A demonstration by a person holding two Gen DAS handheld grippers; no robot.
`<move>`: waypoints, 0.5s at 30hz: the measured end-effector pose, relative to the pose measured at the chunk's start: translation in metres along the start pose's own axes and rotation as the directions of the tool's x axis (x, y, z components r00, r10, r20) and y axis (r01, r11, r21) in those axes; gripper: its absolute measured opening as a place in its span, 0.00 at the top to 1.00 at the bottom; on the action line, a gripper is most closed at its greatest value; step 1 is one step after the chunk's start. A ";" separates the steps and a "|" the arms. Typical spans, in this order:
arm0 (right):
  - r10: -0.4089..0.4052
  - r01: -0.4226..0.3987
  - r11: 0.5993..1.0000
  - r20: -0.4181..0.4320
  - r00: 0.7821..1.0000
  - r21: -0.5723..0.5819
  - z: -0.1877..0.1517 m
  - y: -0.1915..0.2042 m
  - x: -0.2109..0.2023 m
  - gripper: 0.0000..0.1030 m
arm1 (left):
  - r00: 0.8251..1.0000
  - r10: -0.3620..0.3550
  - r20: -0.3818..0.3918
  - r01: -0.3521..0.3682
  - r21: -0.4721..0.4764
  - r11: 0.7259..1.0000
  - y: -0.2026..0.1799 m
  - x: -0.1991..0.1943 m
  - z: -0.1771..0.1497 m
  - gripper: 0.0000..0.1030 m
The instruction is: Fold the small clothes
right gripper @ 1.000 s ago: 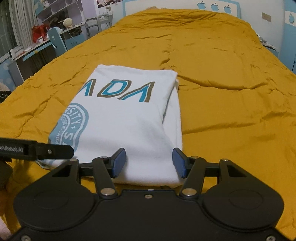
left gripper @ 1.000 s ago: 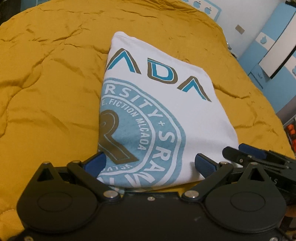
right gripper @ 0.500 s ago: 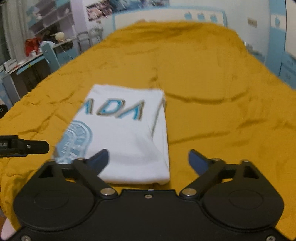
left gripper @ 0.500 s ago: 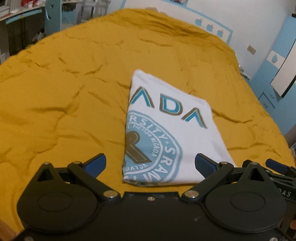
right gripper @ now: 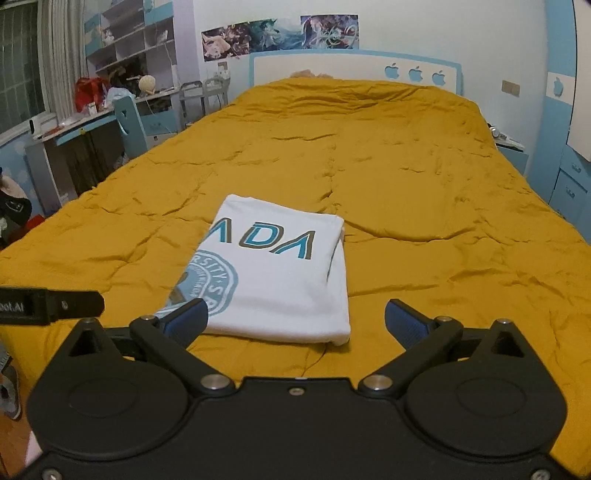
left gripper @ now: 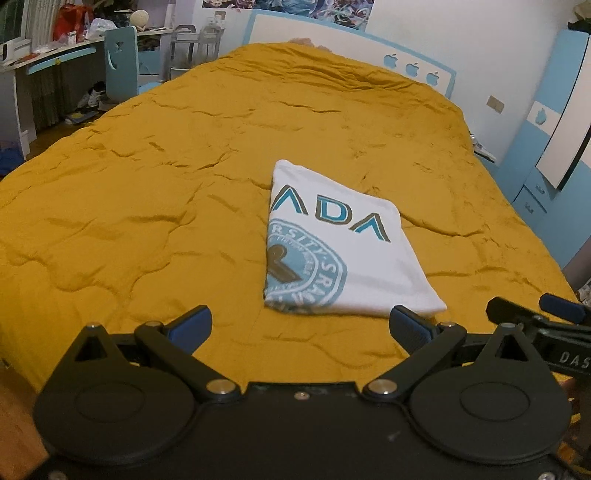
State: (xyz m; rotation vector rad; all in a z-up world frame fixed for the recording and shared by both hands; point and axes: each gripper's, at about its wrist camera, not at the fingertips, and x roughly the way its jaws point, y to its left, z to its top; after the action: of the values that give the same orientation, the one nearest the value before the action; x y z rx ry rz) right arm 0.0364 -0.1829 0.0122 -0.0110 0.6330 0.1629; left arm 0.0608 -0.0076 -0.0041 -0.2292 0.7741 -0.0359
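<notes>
— What can't you make out from where you stand?

— The bed [left gripper: 147,221] runs out of sight at its near edge behind both tools. The folded white T-shirt [left gripper: 343,266] lies flat on the yellow quilt, toward the near end. Its print is cut by the fold: only "ADA" and part of a round blue seal read, and the small lettering is probably too blurred to spell.

— Anything in the way?

— The left gripper [left gripper: 301,326] has its jaws spread wide, holding nothing, short of the shirt's near edge. The right gripper [right gripper: 295,319] is spread too; its left pad overlaps the shirt's corner in view, though I can't tell if it touches.

— Do the views differ?

— The right one shows the shirt's layered side edge, the posters [right gripper: 280,35] over the headboard and the cluttered desk [right gripper: 74,129]. The left one shows the wardrobe [left gripper: 554,147] and the other tool's tip at far right.
</notes>
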 end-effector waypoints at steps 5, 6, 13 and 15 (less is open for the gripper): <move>0.020 -0.020 1.000 0.001 1.000 -0.018 -0.001 0.005 -0.026 0.00 | 1.000 0.000 0.005 0.000 -0.004 1.000 0.002 -0.024 -0.012 0.00; 0.021 -0.020 1.000 0.003 1.000 -0.021 -0.002 0.006 -0.031 0.00 | 1.000 -0.001 0.009 0.001 -0.005 1.000 0.001 -0.030 -0.014 0.00; 0.021 -0.020 1.000 0.016 1.000 -0.021 -0.006 0.008 -0.053 0.00 | 1.000 0.022 0.017 -0.022 0.002 1.000 -0.001 -0.060 -0.027 0.00; 0.025 -0.025 1.000 0.010 1.000 -0.019 -0.009 0.009 -0.055 0.00 | 0.999 0.032 0.018 -0.032 0.009 0.999 -0.002 -0.064 -0.029 0.00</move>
State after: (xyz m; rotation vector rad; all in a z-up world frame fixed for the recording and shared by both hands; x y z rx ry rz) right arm -0.0136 -0.1831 0.0376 -0.0209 0.6218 0.1930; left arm -0.0054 -0.0080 0.0204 -0.2075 0.7593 -0.0070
